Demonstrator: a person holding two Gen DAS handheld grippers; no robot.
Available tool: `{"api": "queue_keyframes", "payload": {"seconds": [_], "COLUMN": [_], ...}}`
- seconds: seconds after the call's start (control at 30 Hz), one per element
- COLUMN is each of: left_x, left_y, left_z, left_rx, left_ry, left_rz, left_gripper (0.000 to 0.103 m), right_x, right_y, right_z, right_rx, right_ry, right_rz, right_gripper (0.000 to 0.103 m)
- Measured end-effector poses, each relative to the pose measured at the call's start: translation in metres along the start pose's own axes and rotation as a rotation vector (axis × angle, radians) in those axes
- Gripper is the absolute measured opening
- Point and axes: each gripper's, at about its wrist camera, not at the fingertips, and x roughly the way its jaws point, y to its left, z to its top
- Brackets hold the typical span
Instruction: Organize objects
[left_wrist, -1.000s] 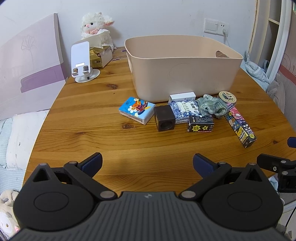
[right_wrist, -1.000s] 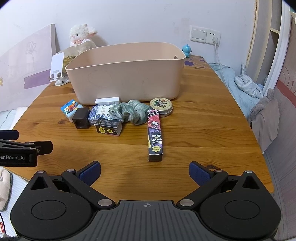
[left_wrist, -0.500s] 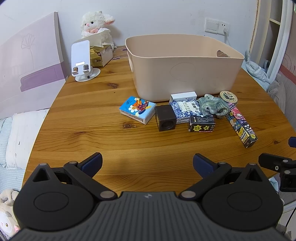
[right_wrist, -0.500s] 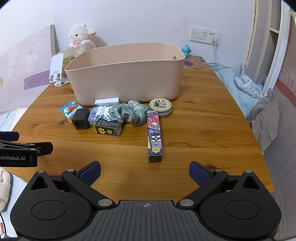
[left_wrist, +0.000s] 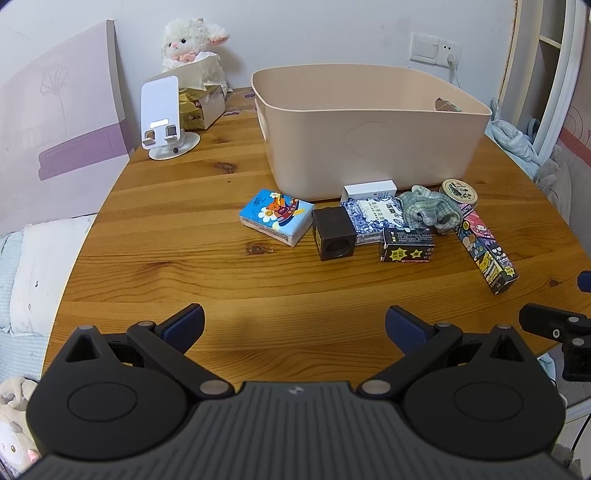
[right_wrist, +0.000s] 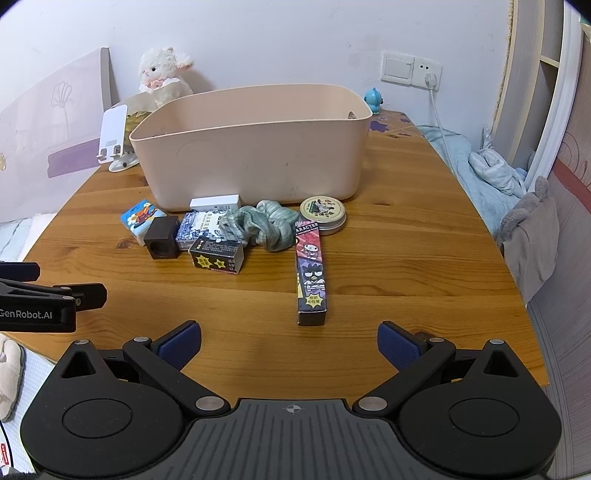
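A beige plastic bin (left_wrist: 369, 136) (right_wrist: 251, 147) stands on the wooden table (left_wrist: 177, 266). In front of it lie a blue tissue pack (left_wrist: 276, 216), a dark cube (left_wrist: 334, 238), a blue-white packet (left_wrist: 376, 218), a white box (left_wrist: 368, 190), a black starred box (left_wrist: 406, 245), a green scrunchie (right_wrist: 258, 223), a round tin (right_wrist: 322, 213) and a long cartoon box (right_wrist: 311, 269). My left gripper (left_wrist: 294, 325) is open and empty near the front edge. My right gripper (right_wrist: 289, 341) is open and empty, just before the long box.
A white phone stand (left_wrist: 162, 118), a tissue box (left_wrist: 201, 103) and a plush lamb (left_wrist: 192, 44) sit at the back left. A blue figurine (right_wrist: 373, 99) stands behind the bin. A bed with clothes (right_wrist: 491, 170) lies to the right.
Both grippers have drifted slightly; the view shifts a little. Nothing on the table has moved.
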Motion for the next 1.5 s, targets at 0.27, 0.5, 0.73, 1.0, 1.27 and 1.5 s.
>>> {"api": "queue_keyframes", "payload": {"seconds": [0.27, 0.5, 0.73, 1.0, 1.27, 1.5], "left_x": [0.008, 0.018, 0.035, 0.064, 0.097, 0.119], "left_y": [0.008, 0.017, 0.027, 0.034, 0.046, 0.048], "left_z": [0.002, 0.01, 0.019, 0.029, 0.044, 0.056], "left_rx": [-0.009, -0.004, 0.02, 0.087, 0.126, 0.213], "left_ry": [0.008, -0.003, -0.03, -0.055, -0.042, -0.071], "left_rz": [-0.021, -0.013, -0.01, -0.015, -0.056, -0.096], "left_gripper": [0.103, 0.103, 0.103, 0.103, 0.103, 0.103], "right_x": [0.005, 0.017, 0.033, 0.058, 0.082, 0.097], "right_y": [0.001, 0.003, 0.001, -0.008, -0.014, -0.017], "right_z": [0.006, 0.013, 0.021, 0.029, 0.036, 0.041], "right_rx": [0.008, 0.009, 0.005, 0.012, 0.019, 0.026], "right_ry": [-0.009, -0.004, -0.001, 0.027, 0.062, 0.082], "right_rz": [0.013, 0.002, -0.026, -0.063, -0.076, -0.087], "right_gripper": [0.103, 0.103, 0.103, 0.103, 0.103, 0.103]}}
